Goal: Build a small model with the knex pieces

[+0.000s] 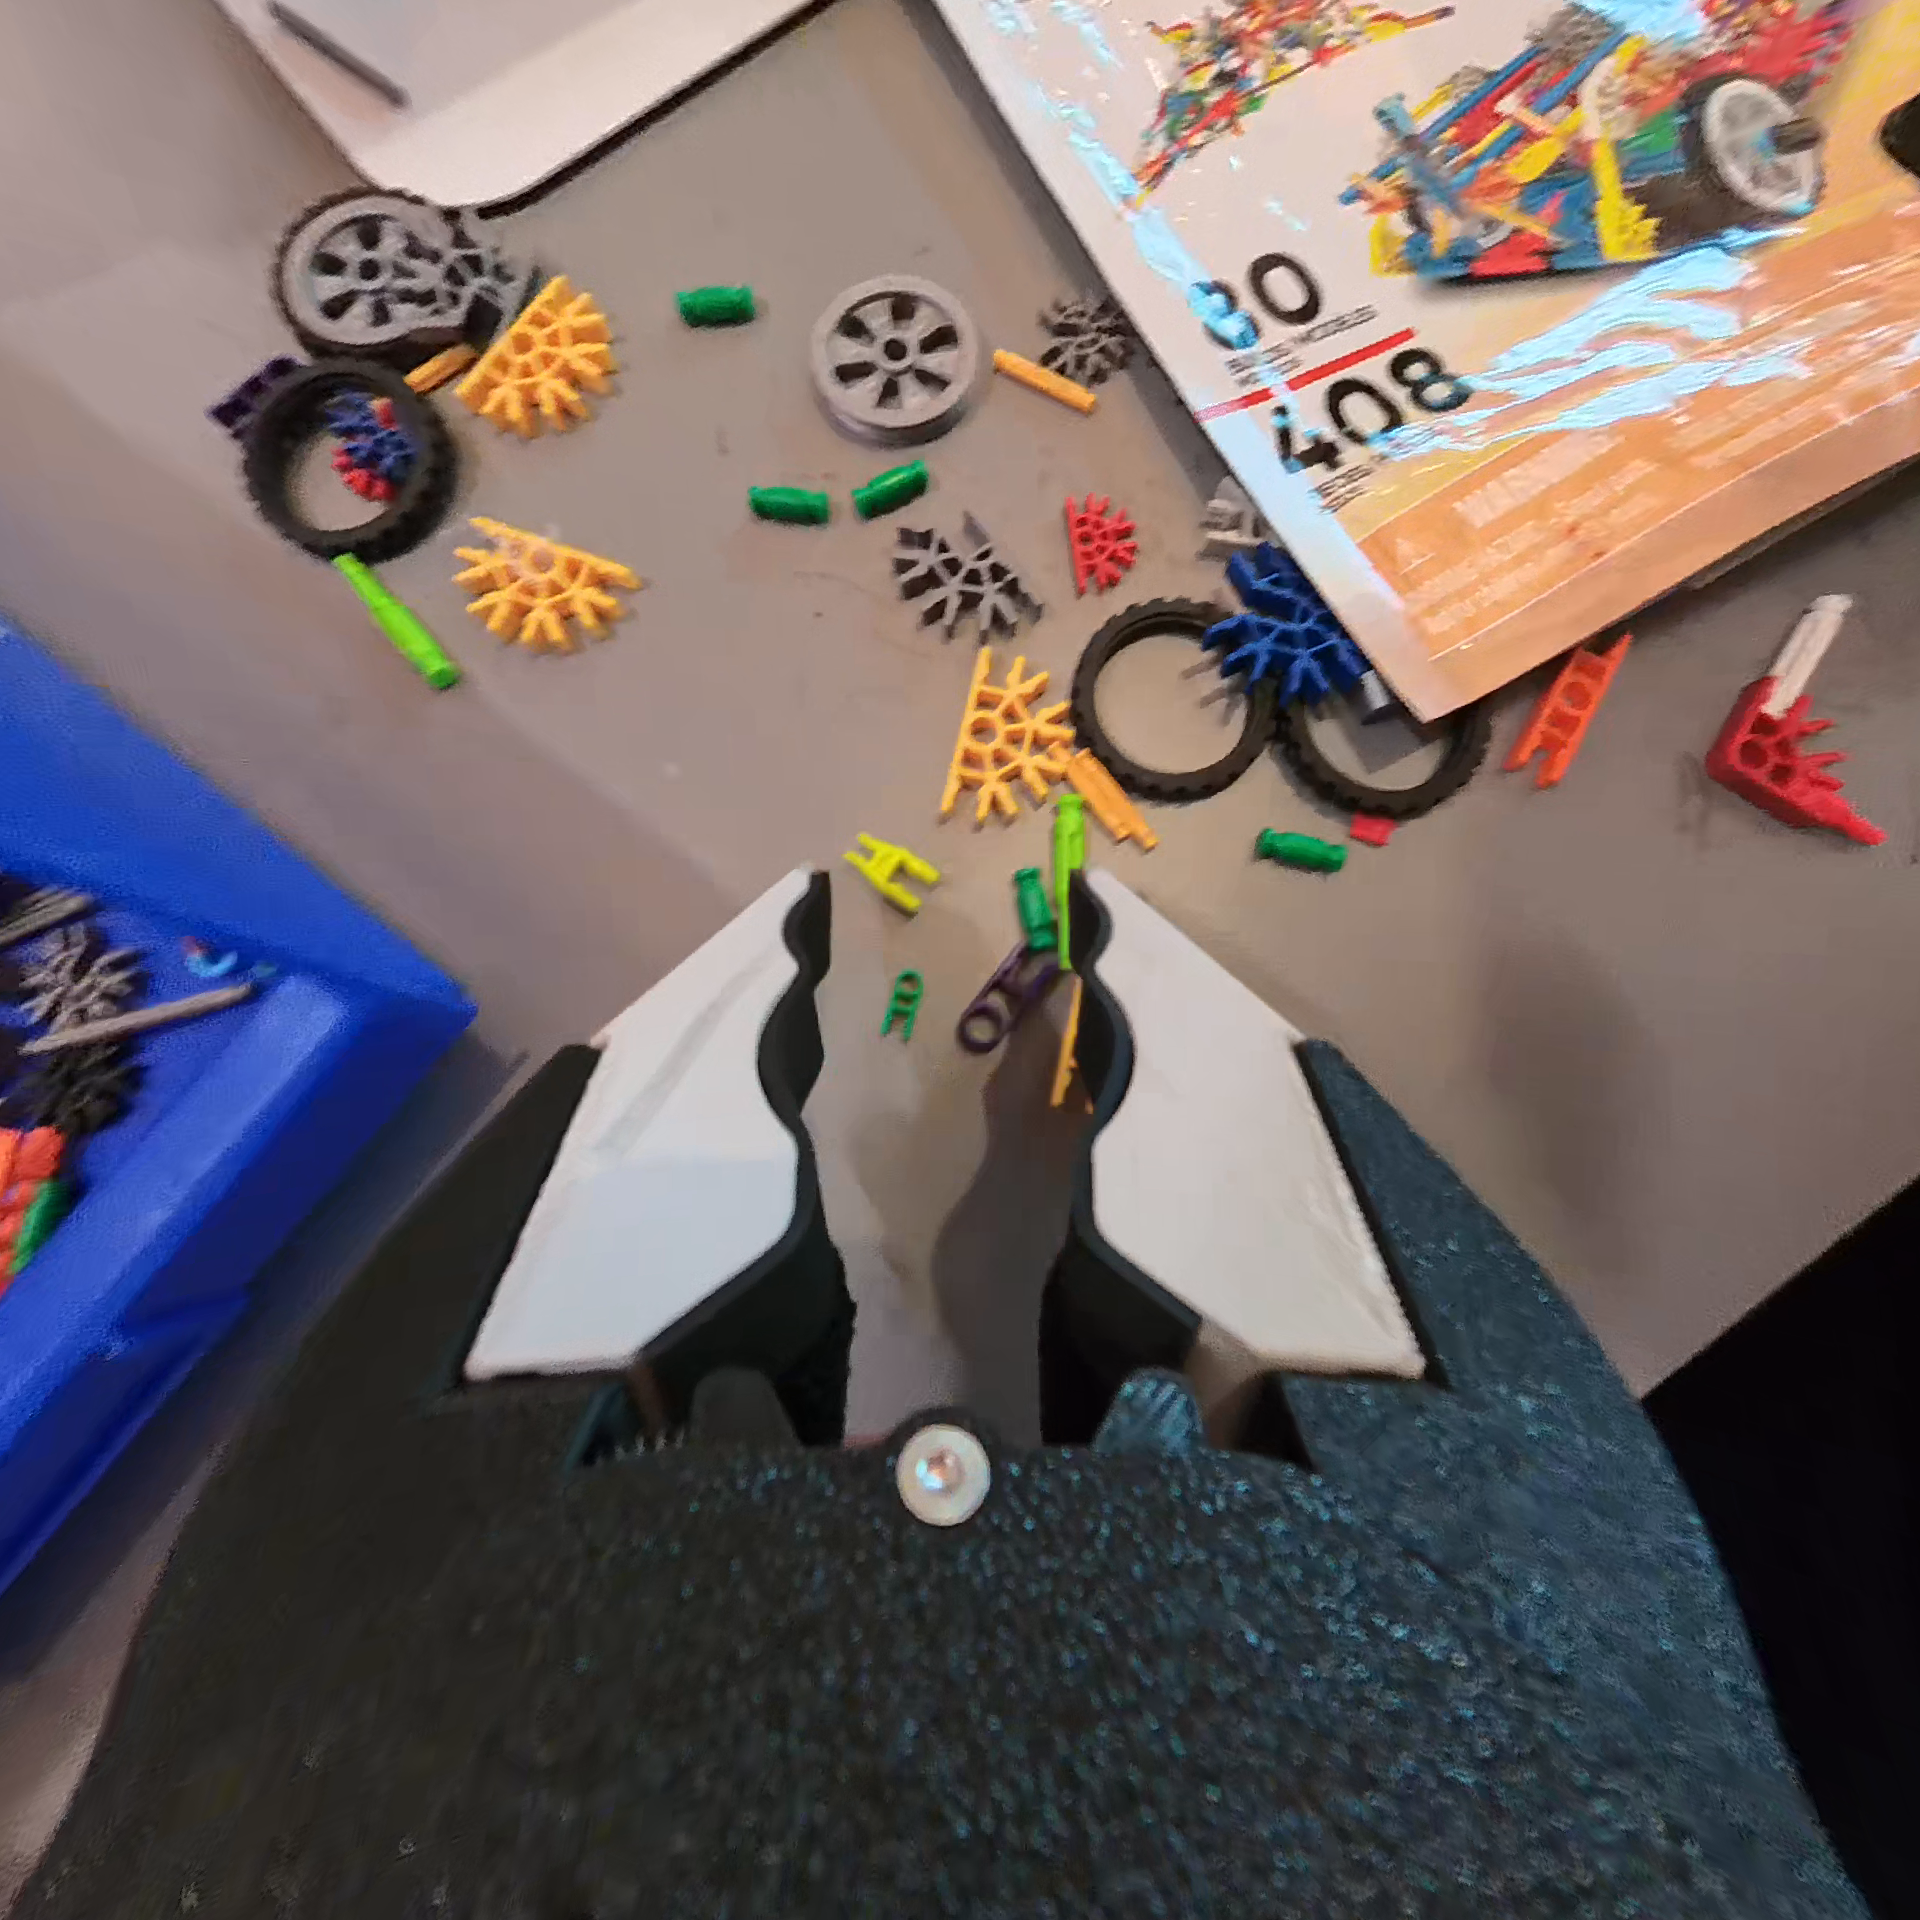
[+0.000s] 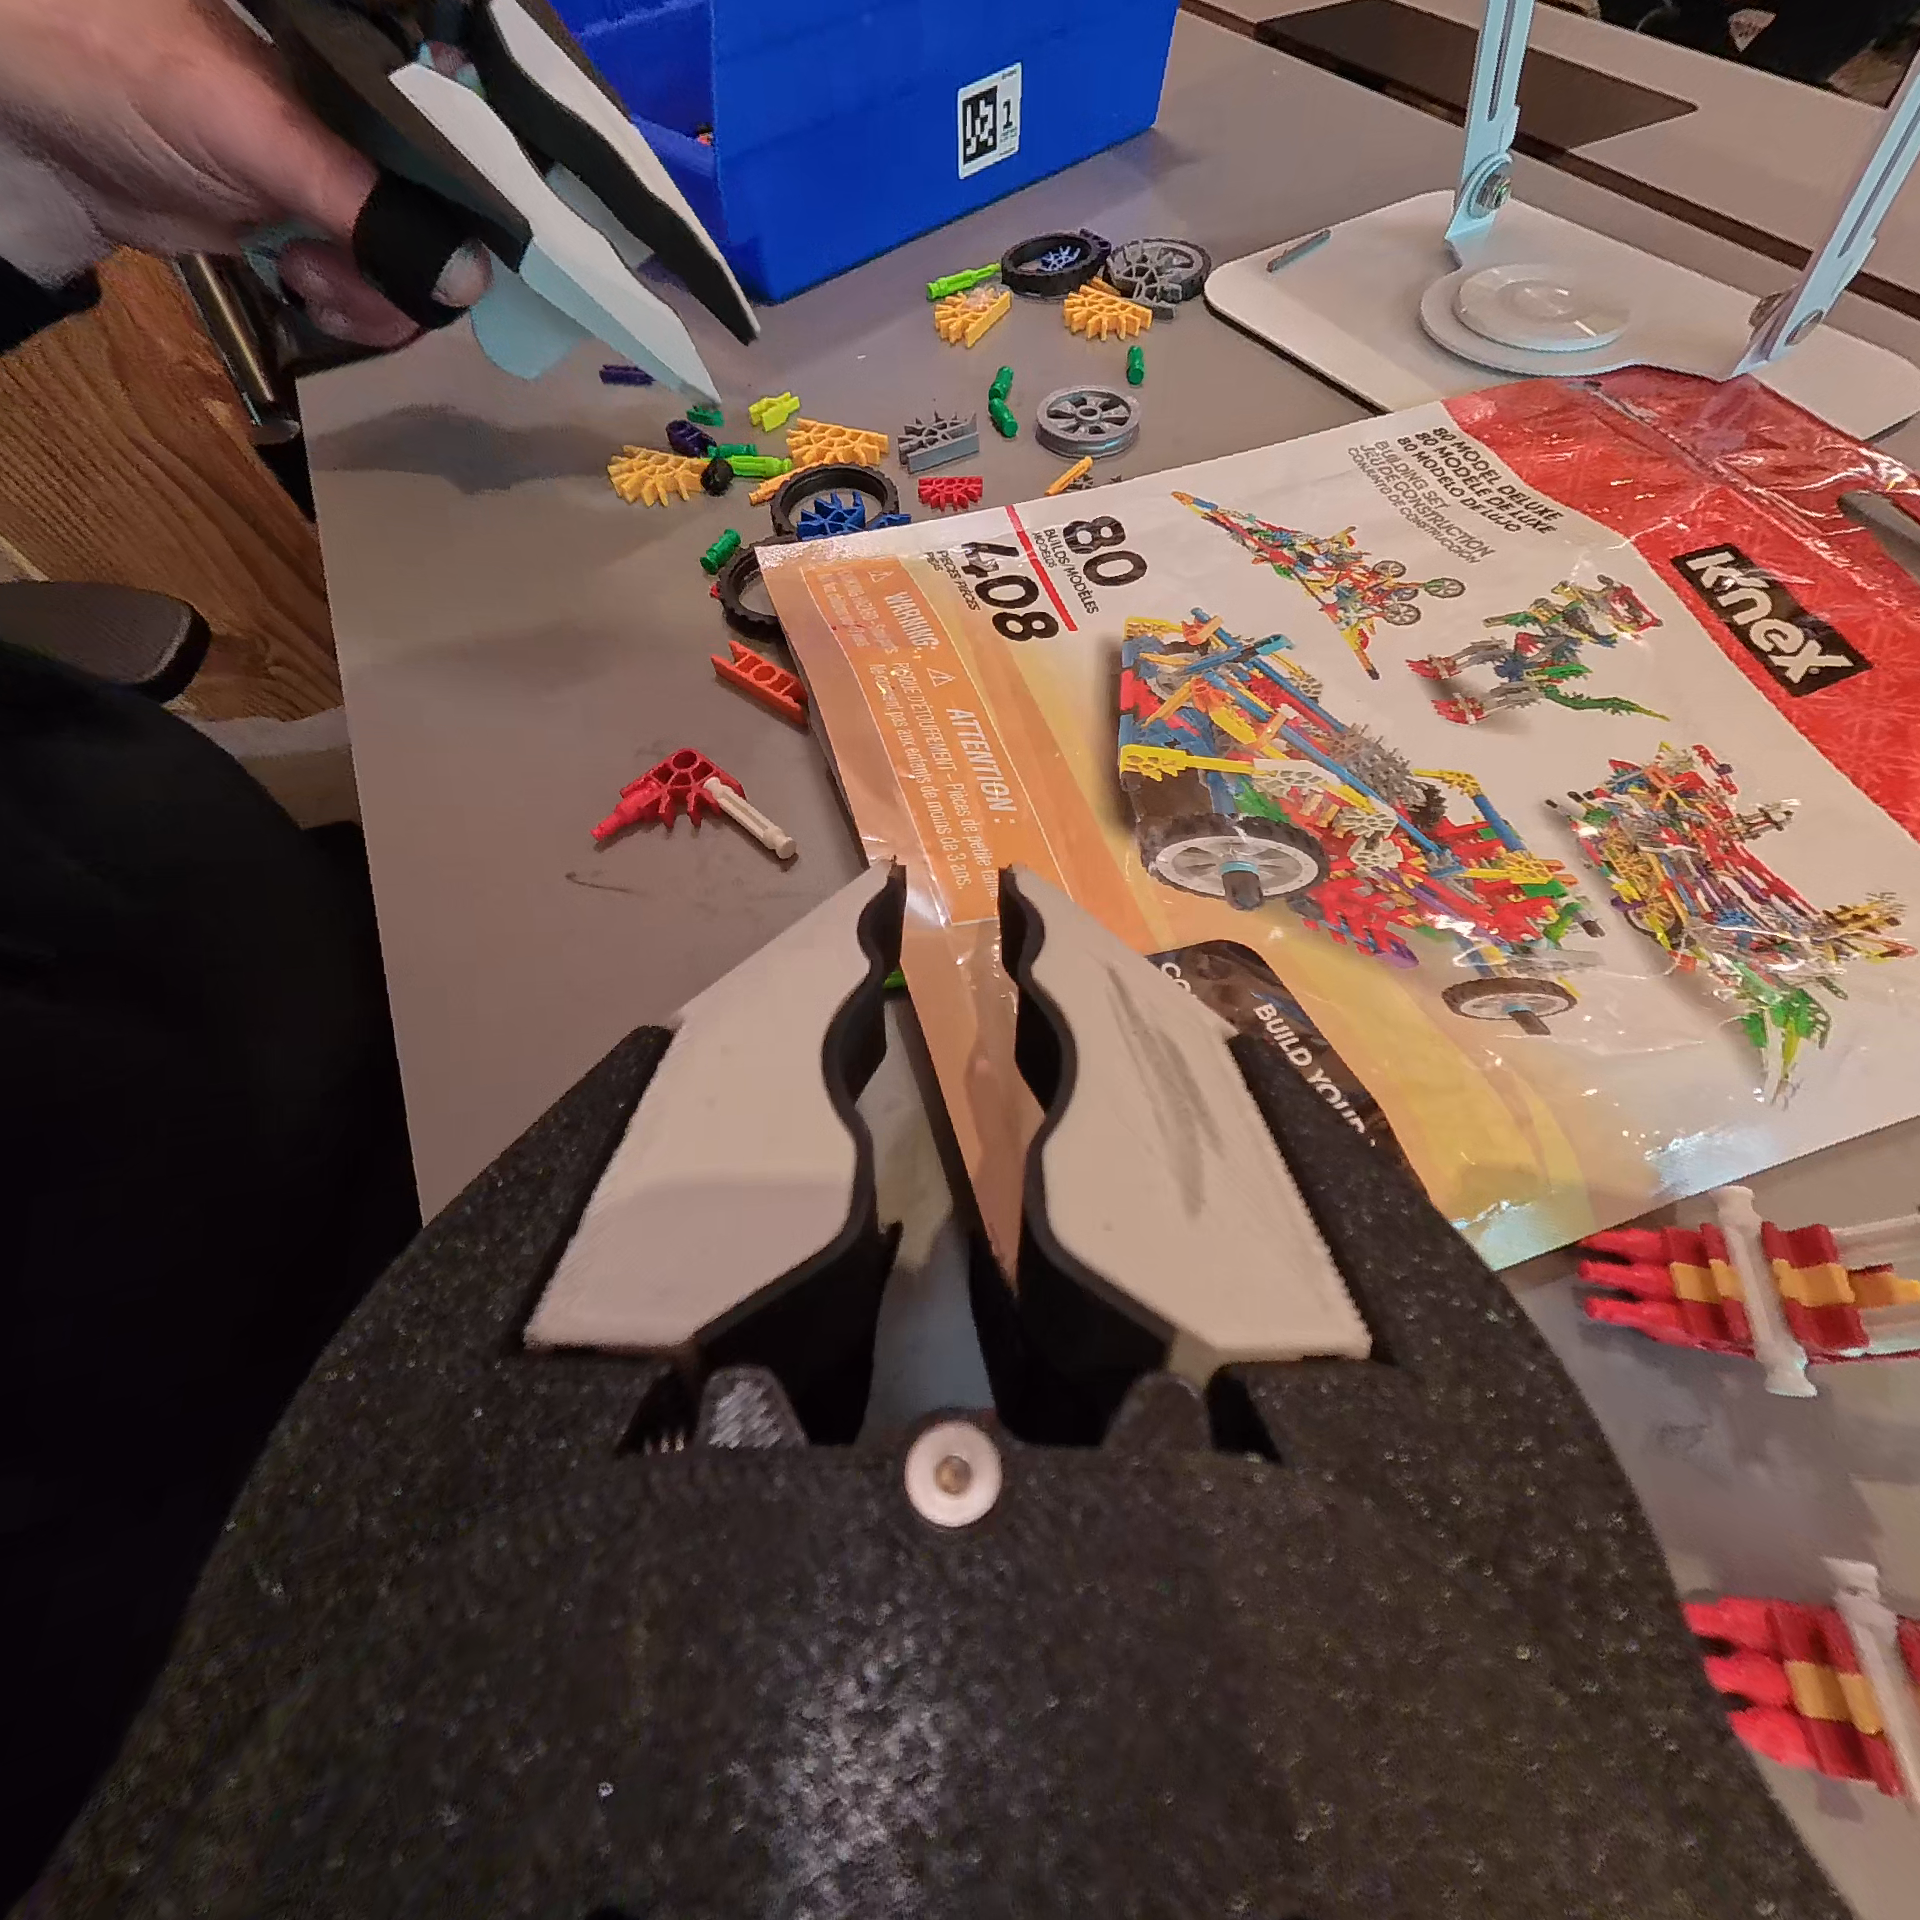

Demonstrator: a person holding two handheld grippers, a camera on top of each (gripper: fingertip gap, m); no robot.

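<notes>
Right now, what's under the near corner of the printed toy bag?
Tucked under the printed bag's corner: part of a blue snowflake connector, a black tyre ring and a grey connector. Whatever lies farther beneath the bag is covered.

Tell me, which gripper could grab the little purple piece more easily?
Probably the left gripper: open, with the purple piece lying between its fingers. The right gripper hangs over the printed bag.

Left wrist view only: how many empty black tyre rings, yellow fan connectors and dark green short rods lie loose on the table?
Empty black tyre rings: 3
Yellow fan connectors: 3
Dark green short rods: 5
Total: 11
</notes>
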